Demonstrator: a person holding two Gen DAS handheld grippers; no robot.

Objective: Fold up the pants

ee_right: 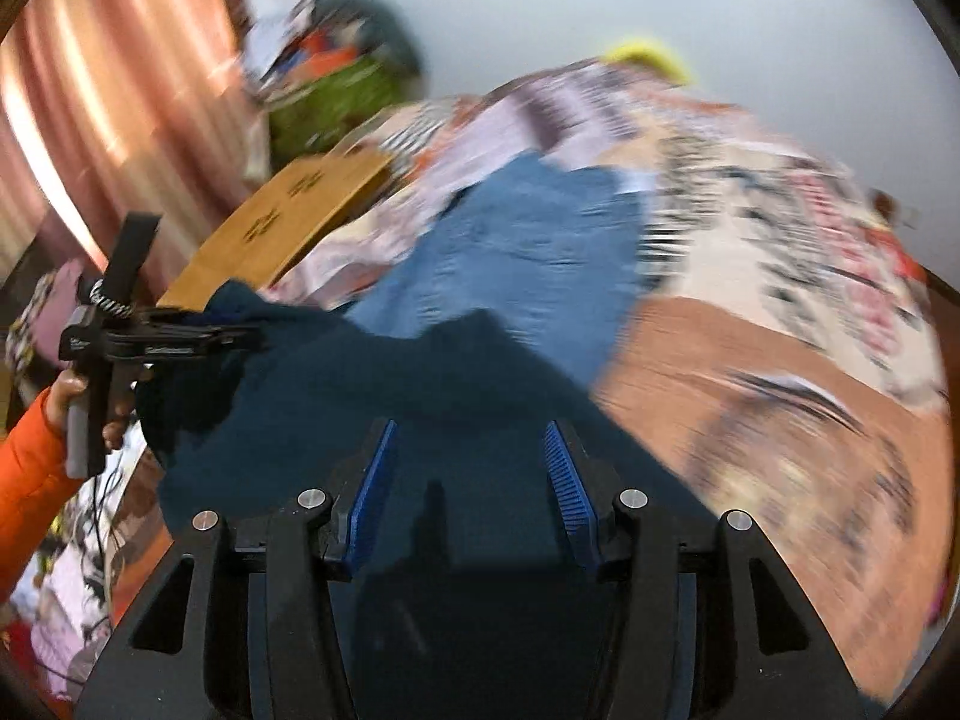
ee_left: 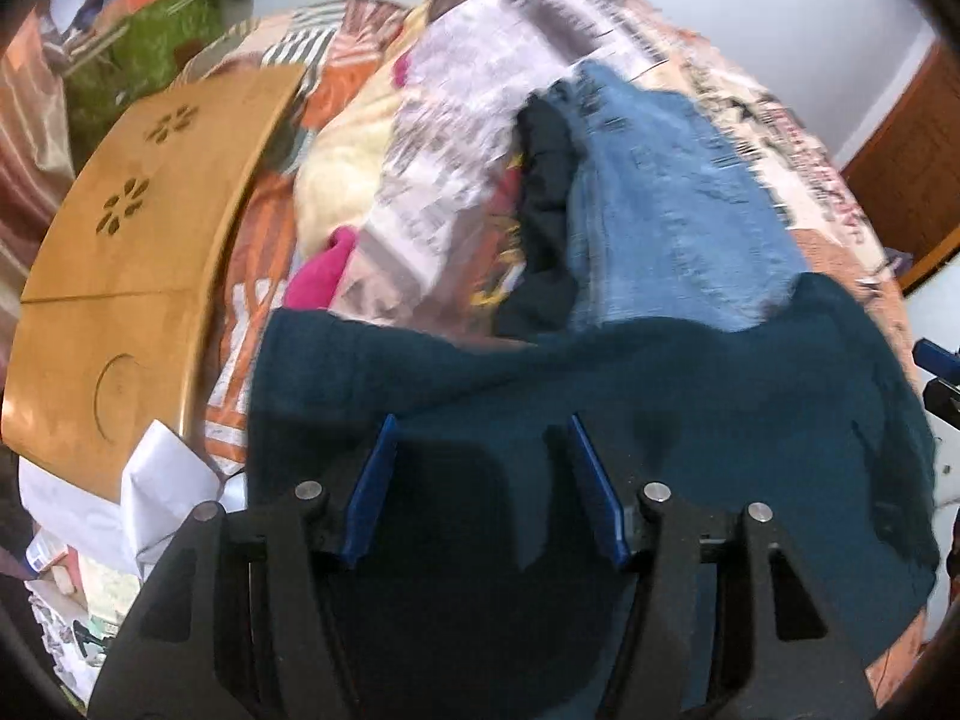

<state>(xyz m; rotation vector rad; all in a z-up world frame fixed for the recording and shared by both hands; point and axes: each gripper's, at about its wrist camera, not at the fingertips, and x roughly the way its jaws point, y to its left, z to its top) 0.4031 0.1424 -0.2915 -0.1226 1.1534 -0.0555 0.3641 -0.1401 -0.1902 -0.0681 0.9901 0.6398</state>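
Note:
Dark teal pants (ee_left: 600, 384) lie across the patterned bed, filling the near part of both wrist views (ee_right: 420, 372). My left gripper (ee_left: 483, 426) is open, its blue pads (ee_left: 378, 480) spread over the teal cloth. My right gripper (ee_right: 471, 426) is open too, its pads (ee_right: 564, 480) wide apart above the pants. In the right wrist view the left gripper tool (ee_right: 120, 336) shows at the left, held by a hand in an orange sleeve, at the pants' left edge. Both views are motion-blurred.
Light blue jeans (ee_left: 672, 204) and a black garment (ee_left: 540, 210) lie beyond the pants on the printed bedspread (ee_right: 780, 240). A wooden lap table (ee_left: 120, 276) sits on the left. A green bag (ee_left: 156, 42) and curtains (ee_right: 90, 120) stand further left.

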